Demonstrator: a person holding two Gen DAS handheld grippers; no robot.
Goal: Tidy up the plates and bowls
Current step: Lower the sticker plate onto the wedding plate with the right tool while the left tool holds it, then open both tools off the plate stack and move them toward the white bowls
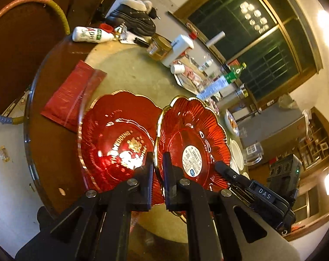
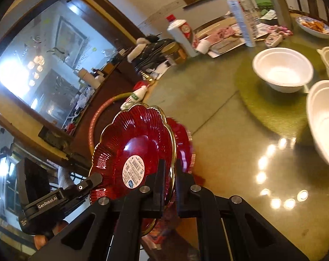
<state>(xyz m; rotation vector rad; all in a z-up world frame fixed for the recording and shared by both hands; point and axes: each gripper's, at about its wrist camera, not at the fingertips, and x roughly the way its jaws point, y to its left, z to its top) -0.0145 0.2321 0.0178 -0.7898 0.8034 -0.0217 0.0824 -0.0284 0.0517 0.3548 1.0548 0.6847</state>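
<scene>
Red glass, ribbed and scalloped with a gilt rim: the upright plate (image 1: pixel 193 143) stood on edge above the round table (image 1: pixel 129 74), its underside with a white barcode sticker (image 1: pixel 192 160) facing the left camera. Both grippers came in low and level from the table's near edge. The left gripper (image 1: pixel 158 163) had its black fingers nearly together, clenched on the plate's rim. The right gripper (image 2: pixel 170 171) likewise pinched the rim of the same plate (image 2: pixel 134 152), fingers narrowly parted by the glass. Just beside it, a second red plate (image 1: pixel 116 143) with gold lettering lay blurred, tilted near the table's edge. White foam bowls (image 2: pixel 283 70) sat well apart toward the table's far side.
</scene>
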